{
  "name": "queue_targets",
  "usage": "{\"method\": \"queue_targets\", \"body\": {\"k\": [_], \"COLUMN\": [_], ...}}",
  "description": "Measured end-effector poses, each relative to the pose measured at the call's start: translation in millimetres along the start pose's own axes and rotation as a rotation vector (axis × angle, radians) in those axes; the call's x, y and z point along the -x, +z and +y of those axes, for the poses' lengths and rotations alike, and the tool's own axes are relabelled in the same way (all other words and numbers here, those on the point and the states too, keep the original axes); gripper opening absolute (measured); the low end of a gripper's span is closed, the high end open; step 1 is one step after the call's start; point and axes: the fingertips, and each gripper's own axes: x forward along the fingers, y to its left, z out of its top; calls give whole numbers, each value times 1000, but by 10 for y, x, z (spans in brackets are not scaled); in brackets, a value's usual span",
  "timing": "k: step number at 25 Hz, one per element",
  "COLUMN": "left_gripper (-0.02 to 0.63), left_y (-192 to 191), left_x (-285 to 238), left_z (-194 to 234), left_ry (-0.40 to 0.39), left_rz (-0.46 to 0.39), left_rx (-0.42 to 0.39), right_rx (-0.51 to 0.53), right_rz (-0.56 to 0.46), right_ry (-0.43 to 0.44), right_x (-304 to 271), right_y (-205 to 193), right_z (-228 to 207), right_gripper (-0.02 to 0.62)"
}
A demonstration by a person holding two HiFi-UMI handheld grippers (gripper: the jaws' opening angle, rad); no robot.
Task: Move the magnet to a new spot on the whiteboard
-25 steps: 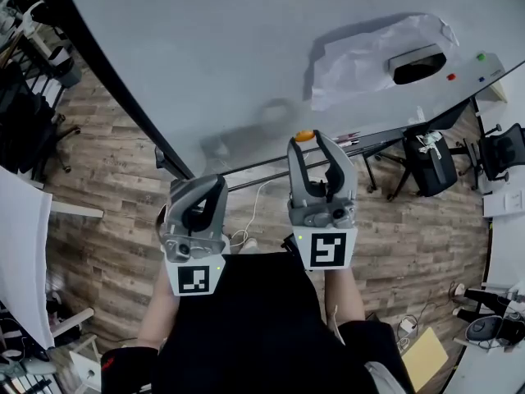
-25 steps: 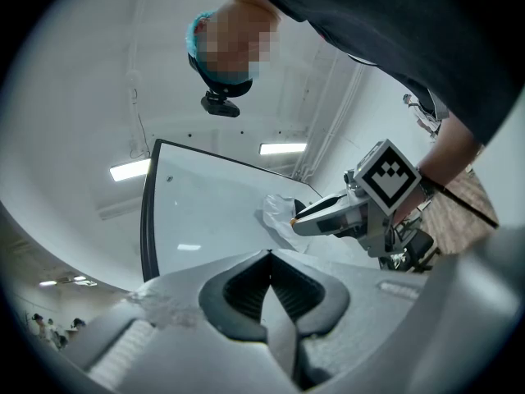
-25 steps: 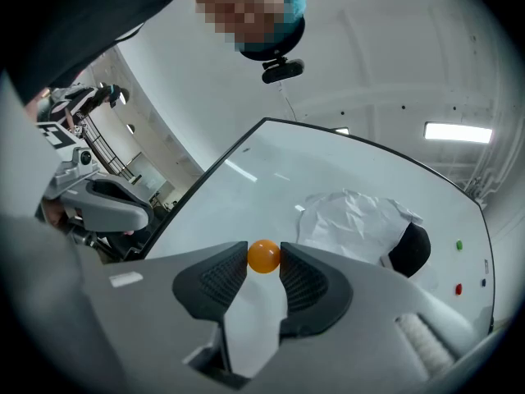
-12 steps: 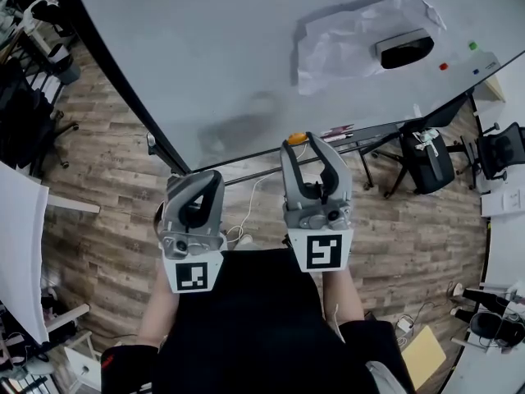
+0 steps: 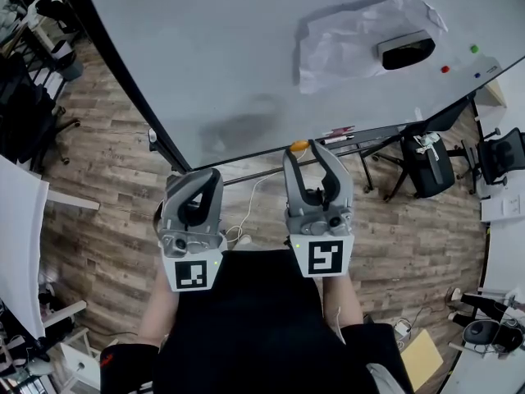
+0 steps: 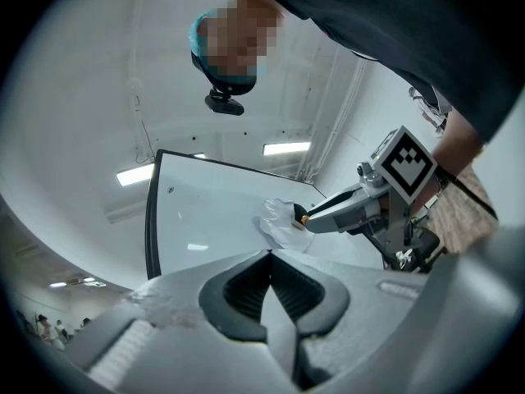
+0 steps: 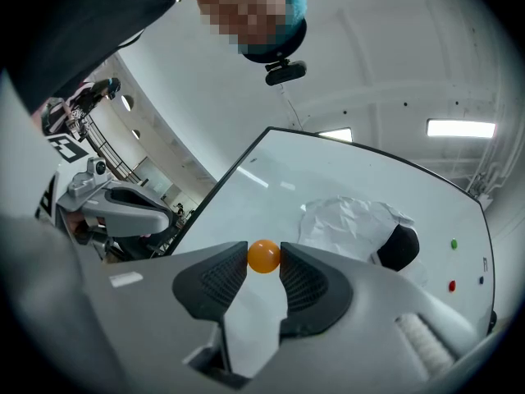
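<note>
I hold the orange magnet (image 7: 263, 255) clamped in my right gripper (image 5: 305, 148), at the centre of the frame, seemingly off the whiteboard (image 5: 213, 56). Next I must press it on a bare spot. My left gripper (image 6: 269, 261) is closed and empty.

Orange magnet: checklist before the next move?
1. Orange round magnet pinched between the pads of the right gripper: ok.
2. Left gripper shut, nothing in it, held beside the right one and off the whiteboard: ok.
3. Bare board available for a new spot, left of the crumpled white paper: ok.
4. Magnet lifted clear of the board surface: cannot tell; it sits near the board's lower edge in the head view.
5. Paper and black eraser away from the magnet: ok.
</note>
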Motion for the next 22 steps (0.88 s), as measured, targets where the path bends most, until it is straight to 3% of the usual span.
{"method": "queue_targets", "body": {"k": [22], "left_gripper": [2], "left_y": [-45], "left_x": [54], "left_z": [-11], "left_ry": [-3], "left_rz": [22], "left_rx": [0], "right_rx": [-61], "right_rz": [59], "right_ry": [60], "right_x": [253], "right_y": [-225], "right_z": [292], "right_gripper": [126]}}
